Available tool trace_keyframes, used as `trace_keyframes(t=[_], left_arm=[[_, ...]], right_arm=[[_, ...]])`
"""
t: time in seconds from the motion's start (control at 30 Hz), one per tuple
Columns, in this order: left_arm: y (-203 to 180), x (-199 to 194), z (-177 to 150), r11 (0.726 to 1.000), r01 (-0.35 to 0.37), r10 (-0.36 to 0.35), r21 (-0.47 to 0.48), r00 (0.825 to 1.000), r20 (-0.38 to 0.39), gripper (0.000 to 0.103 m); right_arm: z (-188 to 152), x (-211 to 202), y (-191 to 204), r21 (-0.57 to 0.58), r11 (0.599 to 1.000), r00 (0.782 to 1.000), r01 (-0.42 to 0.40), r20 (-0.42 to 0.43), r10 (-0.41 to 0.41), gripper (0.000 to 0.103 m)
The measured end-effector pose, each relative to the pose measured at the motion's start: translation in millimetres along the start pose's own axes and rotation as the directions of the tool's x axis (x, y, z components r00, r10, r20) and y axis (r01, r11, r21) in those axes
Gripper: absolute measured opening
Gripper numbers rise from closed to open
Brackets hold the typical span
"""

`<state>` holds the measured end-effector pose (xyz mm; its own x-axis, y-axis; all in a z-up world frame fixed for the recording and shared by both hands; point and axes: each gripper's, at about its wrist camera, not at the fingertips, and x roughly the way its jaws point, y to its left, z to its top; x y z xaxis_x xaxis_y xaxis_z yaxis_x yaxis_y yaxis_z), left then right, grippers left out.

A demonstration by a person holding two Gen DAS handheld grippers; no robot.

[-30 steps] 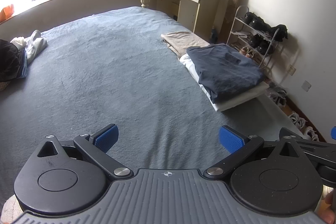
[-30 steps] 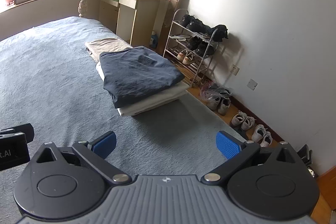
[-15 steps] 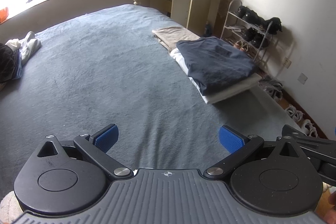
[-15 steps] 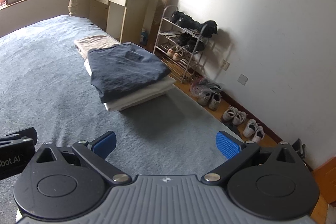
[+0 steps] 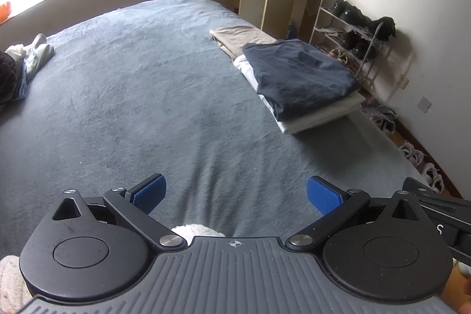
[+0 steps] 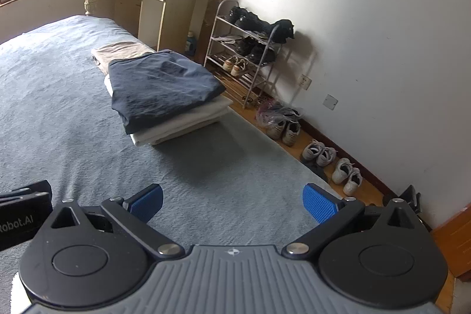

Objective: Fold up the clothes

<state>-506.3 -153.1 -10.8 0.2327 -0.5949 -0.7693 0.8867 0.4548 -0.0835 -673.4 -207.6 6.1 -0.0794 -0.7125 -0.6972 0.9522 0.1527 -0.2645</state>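
Both claws are hanging above the grey-blue bed (image 5: 123, 96), each spread wide with nothing between its blue pads. The left claw (image 5: 235, 194) is sitting at the bottom of its frame, the right claw (image 6: 232, 203) likewise in its own view. A folded navy garment (image 5: 300, 75) is lying on top of a folded white one (image 5: 321, 114) at right of centre in the left view, with a beige folded piece (image 5: 238, 36) touching the stack's far end. Unfolded clothes (image 5: 26, 61) are heaped at the left edge (partly cut off). A shoe rack (image 6: 250, 49) is standing against the wall, right of centre in the right view.
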Motion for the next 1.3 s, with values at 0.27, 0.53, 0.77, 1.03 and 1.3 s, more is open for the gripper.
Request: trace_keyframes(t=[0.27, 0.53, 0.77, 1.03, 1.3], left_arm=[[-7.0, 0.4, 4.7, 1.000, 0.002, -0.002, -0.014, 1.000, 0.004, 0.103], [-20.2, -4.3, 13.1, 1.000, 0.017, -0.017, -0.009, 1.000, 0.024, 0.103], [-31.0, -7.8, 17.9, 0.999, 0.033, -0.033, 0.002, 0.999, 0.034, 0.103], [-36.2, -8.5, 16.8, 0.999, 0.036, -0.036, 0.003, 0.999, 0.033, 0.103], [-38.5, -7.0, 14.7, 0.999, 0.033, -0.033, 0.007, 0.999, 0.026, 0.103]], right_arm=[[-0.2, 2.7, -8.5, 0.008, 1.000, 1.000, 0.022, -0.008, -0.022, 0.103], [3.6, -0.9, -21.9, 0.021, 0.998, 0.999, 0.051, -0.003, -0.051, 0.103], [13.1, -5.4, -32.8, 0.031, 0.997, 0.997, 0.069, 0.017, -0.070, 0.103], [13.4, -3.7, -39.9, 0.040, 0.996, 0.997, 0.081, 0.014, -0.082, 0.103], [11.2, -1.2, -41.6, 0.043, 0.996, 0.997, 0.076, 0.007, -0.076, 0.103]])
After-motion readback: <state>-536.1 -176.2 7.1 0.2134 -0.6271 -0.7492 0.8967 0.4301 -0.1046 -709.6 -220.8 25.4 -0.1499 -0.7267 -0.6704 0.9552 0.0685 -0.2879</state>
